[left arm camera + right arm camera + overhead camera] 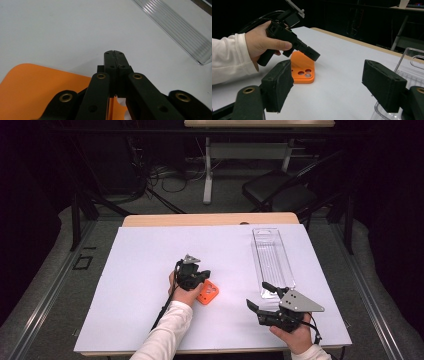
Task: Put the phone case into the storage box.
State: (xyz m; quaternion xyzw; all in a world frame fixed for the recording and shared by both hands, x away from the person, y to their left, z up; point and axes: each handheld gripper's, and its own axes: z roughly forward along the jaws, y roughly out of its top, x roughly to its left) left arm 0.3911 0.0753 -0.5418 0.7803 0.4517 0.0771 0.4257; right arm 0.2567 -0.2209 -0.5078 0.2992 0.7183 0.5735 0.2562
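Orange plastic marks the phone case point(207, 293), which lies flat on the white table point(140, 270), a little right of centre and toward the person's side. In the high view the left gripper point(200, 276) hangs just over the case's upper left part, and the case's right half is uncovered. The right gripper point(260, 296) is near the front right, well apart from the case, beside the near end of the clear tray point(272, 260).

In the left gripper view the two black jaws are pressed together with nothing between them. The case point(37, 87) is under them at the lower left, and the tray point(180, 27) crosses the upper right corner.

In the right gripper view the jaws stand wide apart and empty. Beyond them the left gripper point(314, 56) points down over the case point(303, 68); perhaps its tip touches the case, but I cannot tell. The camera holes of the case face up. The tray point(412, 72) is at the right edge.
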